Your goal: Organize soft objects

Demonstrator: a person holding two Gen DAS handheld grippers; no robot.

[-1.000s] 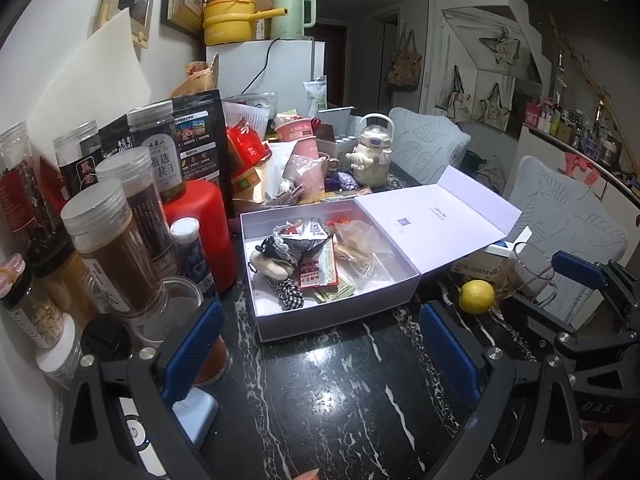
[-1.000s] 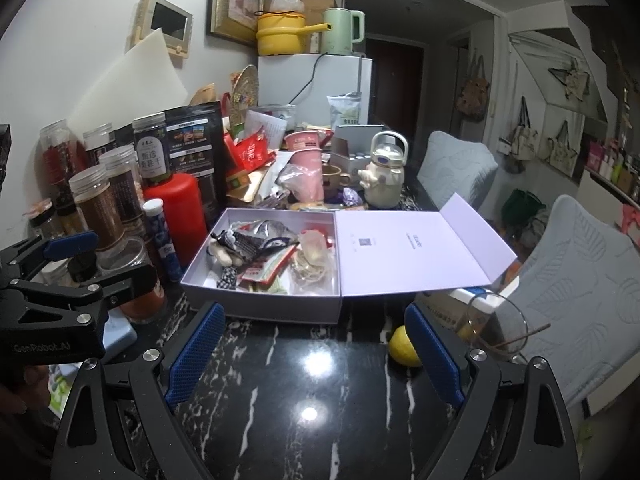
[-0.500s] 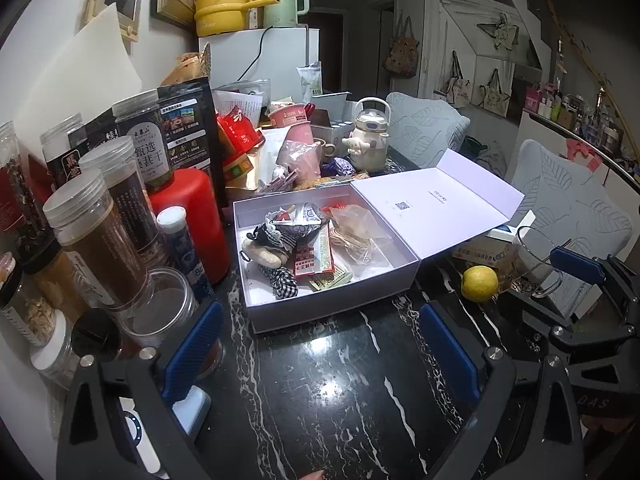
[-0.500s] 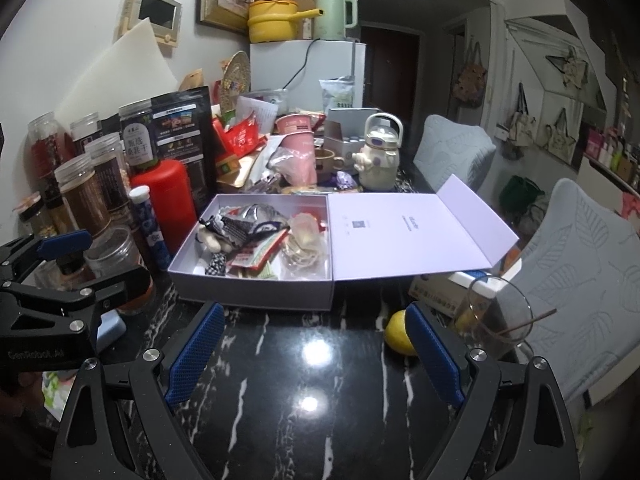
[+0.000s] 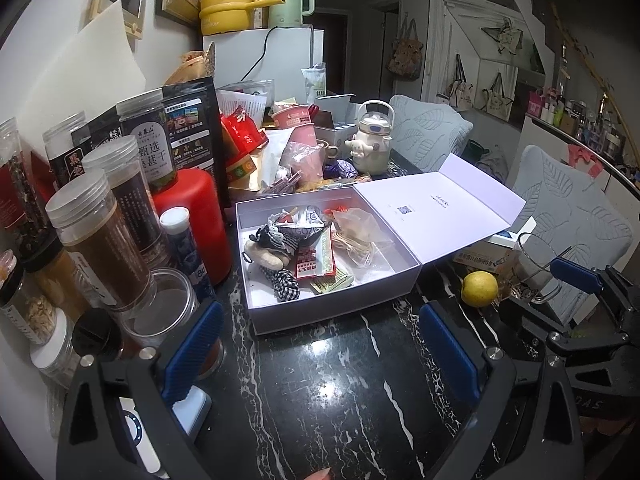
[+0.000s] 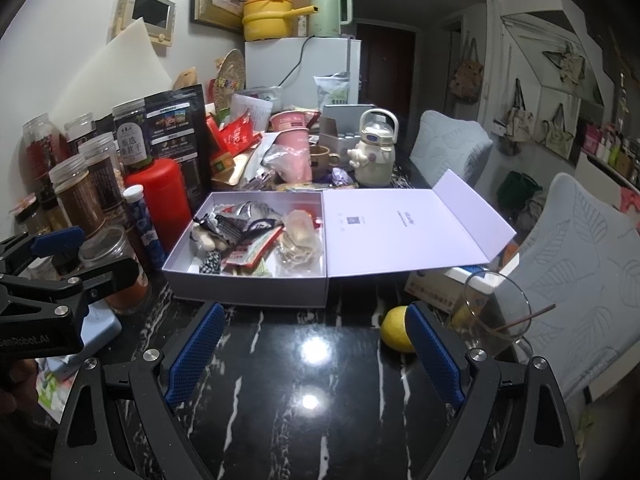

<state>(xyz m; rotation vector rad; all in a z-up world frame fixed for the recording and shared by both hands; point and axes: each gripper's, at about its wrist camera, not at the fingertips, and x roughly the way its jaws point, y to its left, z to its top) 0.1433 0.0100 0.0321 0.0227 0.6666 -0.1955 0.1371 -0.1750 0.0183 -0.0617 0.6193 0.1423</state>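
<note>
The left gripper (image 5: 320, 354) hangs spread and empty above the black marble surface (image 5: 320, 392); the right gripper (image 6: 312, 354) is likewise spread wide, holding nothing. At 12 o'clock from both sits the open lavender box (image 5: 332, 312), lid folded out toward 2 o'clock, with a small plush toy (image 5: 266, 254) among snack packets (image 5: 316, 262) inside. A lemon (image 6: 394, 330) lies just beside the right gripper's right finger.

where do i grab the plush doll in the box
Grip the plush doll across its cream body, coming down from above with the left hand-held gripper. It lies flat near the box's left wall, with packets against its right side, so a side approach looks blocked.
</note>
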